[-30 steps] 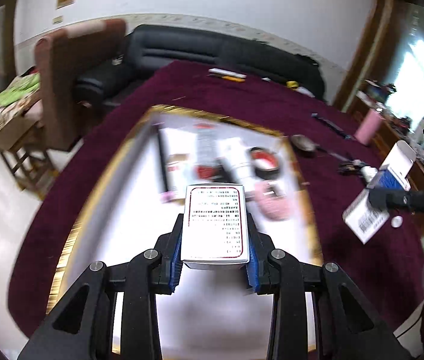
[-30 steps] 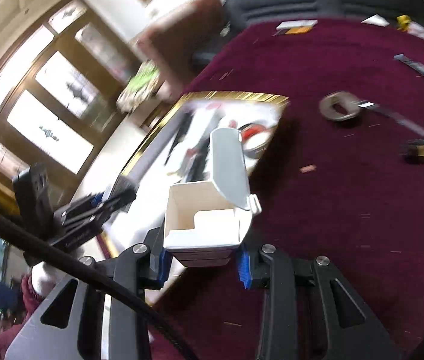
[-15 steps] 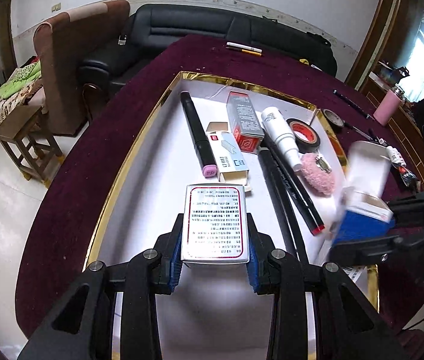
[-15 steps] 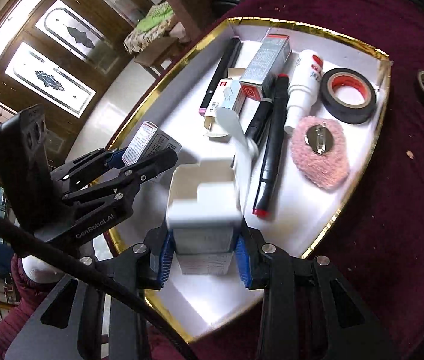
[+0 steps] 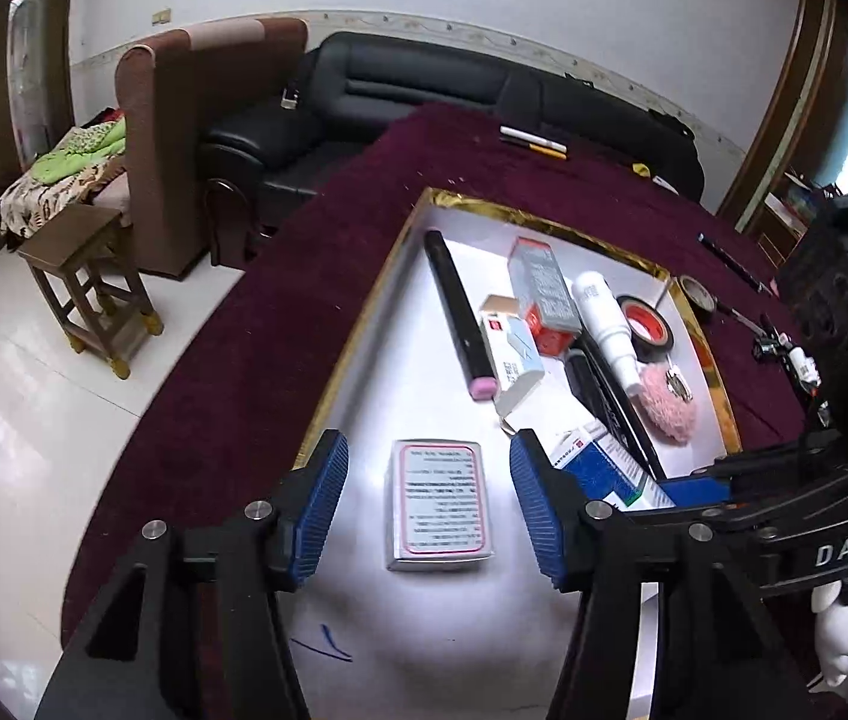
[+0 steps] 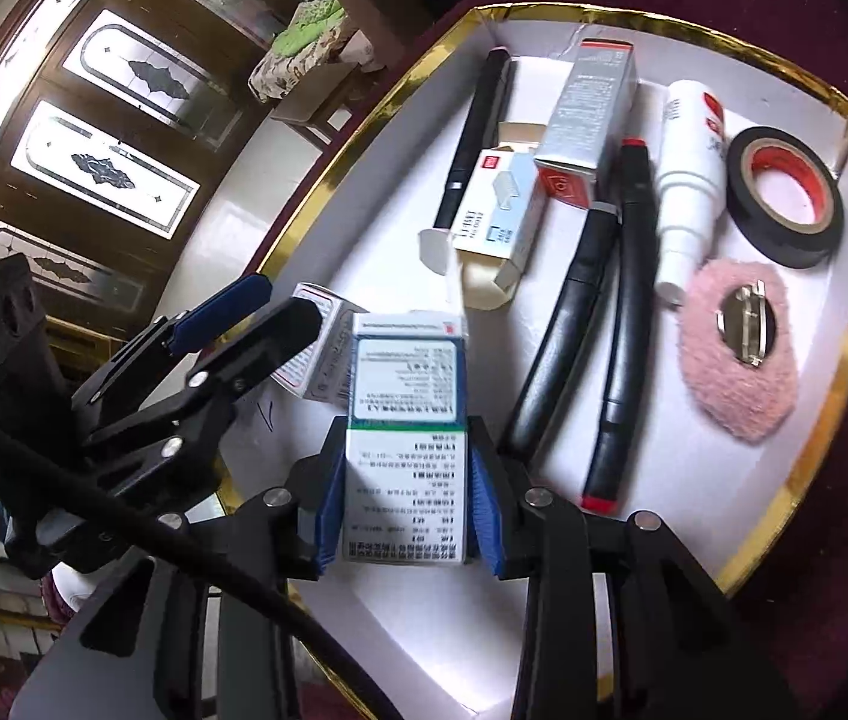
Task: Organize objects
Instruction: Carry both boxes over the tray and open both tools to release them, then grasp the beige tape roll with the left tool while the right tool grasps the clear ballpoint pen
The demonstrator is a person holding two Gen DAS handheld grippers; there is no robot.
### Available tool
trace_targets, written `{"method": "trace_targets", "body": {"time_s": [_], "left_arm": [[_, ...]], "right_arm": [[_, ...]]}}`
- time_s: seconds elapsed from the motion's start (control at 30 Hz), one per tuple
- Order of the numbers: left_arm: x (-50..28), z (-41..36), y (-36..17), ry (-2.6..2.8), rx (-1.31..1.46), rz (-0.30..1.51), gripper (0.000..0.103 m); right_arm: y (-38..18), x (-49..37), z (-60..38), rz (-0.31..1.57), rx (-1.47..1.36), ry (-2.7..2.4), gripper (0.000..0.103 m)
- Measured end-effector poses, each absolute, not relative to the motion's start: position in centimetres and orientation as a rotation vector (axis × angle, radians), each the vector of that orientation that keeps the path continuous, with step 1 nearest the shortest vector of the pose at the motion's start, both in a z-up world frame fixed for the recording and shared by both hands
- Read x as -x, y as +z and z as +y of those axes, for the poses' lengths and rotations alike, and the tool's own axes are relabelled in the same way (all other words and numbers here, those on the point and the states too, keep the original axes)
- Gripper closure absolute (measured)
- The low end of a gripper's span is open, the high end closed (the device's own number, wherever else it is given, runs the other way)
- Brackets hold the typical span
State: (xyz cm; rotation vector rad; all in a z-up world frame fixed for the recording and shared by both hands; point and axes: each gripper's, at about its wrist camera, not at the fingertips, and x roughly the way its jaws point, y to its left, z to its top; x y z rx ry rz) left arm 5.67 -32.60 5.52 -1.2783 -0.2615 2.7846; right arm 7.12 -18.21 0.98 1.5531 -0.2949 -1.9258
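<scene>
The left gripper has just opened its jaws, and the red-edged box now lies loose between them on the near part of the tray. That box is placed (job done there). The right gripper has come down beside it, jaws easing apart yet still hugging the blue box, which seems next for release.
</scene>
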Motion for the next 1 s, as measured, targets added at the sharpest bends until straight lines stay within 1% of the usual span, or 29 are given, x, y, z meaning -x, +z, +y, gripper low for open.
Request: {"method": "trace_targets", "body": {"time_s": [0.07, 0.13, 0.17, 0.3, 0.4, 0.47, 0.57, 0.6, 0.67, 0.73, 0.77, 0.8, 0.83, 0.87, 0.9, 0.93, 0.97, 1.0], "left_arm": [[-5.7, -33.1, 5.8, 2.797, 1.261, -0.281, 0.049], [-5.8, -33.4, 6.2, 2.807, 1.243, -0.307, 0.046], [-5.9, -33.6, 6.3, 2.819, 1.235, -0.31, 0.043], [-6.4, -33.8, 6.9, 2.841, 1.204, -0.322, 0.041], [-7.0, -33.3, 7.9, 2.846, 1.128, -0.331, 0.035], [-7.7, -32.6, 9.1, 2.836, 1.01, -0.363, 0.028], [-9.1, -31.5, 11.7, 2.795, 0.758, -0.455, 0.013], [-9.5, -31.1, 12.6, 2.779, 0.664, -0.494, 0.001], [-10.1, -30.2, 13.9, 2.691, 0.473, -0.6, 0.001], [-9.5, -29.2, 14.2, 2.557, 0.406, -0.688, 0.001], [-8.9, -28.4, 14.3, 2.503, 0.414, -0.707, 0.001], [-8.1, -26.9, 14.3, 2.44, 0.439, -0.705, 0.001], [-7.4, -25.4, 14.3, 2.392, 0.466, -0.687, 0.001], [-6.9, -24.1, 14.2, 2.36, 0.491, -0.667, 0.001], [-6.3, -22.5, 13.9, 2.324, 0.53, -0.641, 0.001], [-5.6, -20.7, 13.6, 2.294, 0.58, -0.612, 0.001], [-4.9, -19.2, 13.3, 2.28, 0.625, -0.586, 0.002], [-4.4, -17.9, 13.0, 2.274, 0.663, -0.561, 0.002]], "right_arm": [[1.1, -7.2, -18.5, -0.3, -1.541, -1.927, 0.06], [1.6, -7.4, -18.6, -0.304, -1.522, -1.935, 0.059], [1.8, -7.5, -18.5, -0.305, -1.511, -1.941, 0.059], [3.6, -8.0, -17.5, -0.336, -1.434, -1.991, 0.059], [5.4, -8.6, -16.1, -0.357, -1.361, -2.054, 0.059], [6.8, -9.2, -14.5, -0.364, -1.309, -2.103, 0.058], [9.3, -10.3, -12.7, -0.351, -1.212, -2.22, 0.058], [10.4, -11.0, -11.5, -0.329, -1.164, -2.283, 0.058], [12.6, -12.7, -9.6, -0.267, -1.057, -2.418, 0.058], [15.4, -15.4, -7.6, -0.155, -0.902, -2.611, 0.057], [16.3, -16.4, -7.1, -0.107, -0.839, -2.689, 0.047], [17.5, -18.4, -6.0, -0.03, -0.714, -2.818, 0.04], [18.1, -19.6, -4.6, 0.001, -0.637, -2.881, 0.023], [18.5, -20.9, -3.7, 0.025, -0.53, -2.947, 0.016], [18.6, -22.3, -2.5, 0.016, -0.411, -2.987, 0.015], [18.6, -22.6, -1.6, -0.019, -0.371, -2.984, 0.012], [18.2, -22.1, -0.6, -0.065, -0.43, -2.954, 0.0], [17.1, -20.9, 0.8, -0.129, -0.604, -2.877, 0.0]]}}
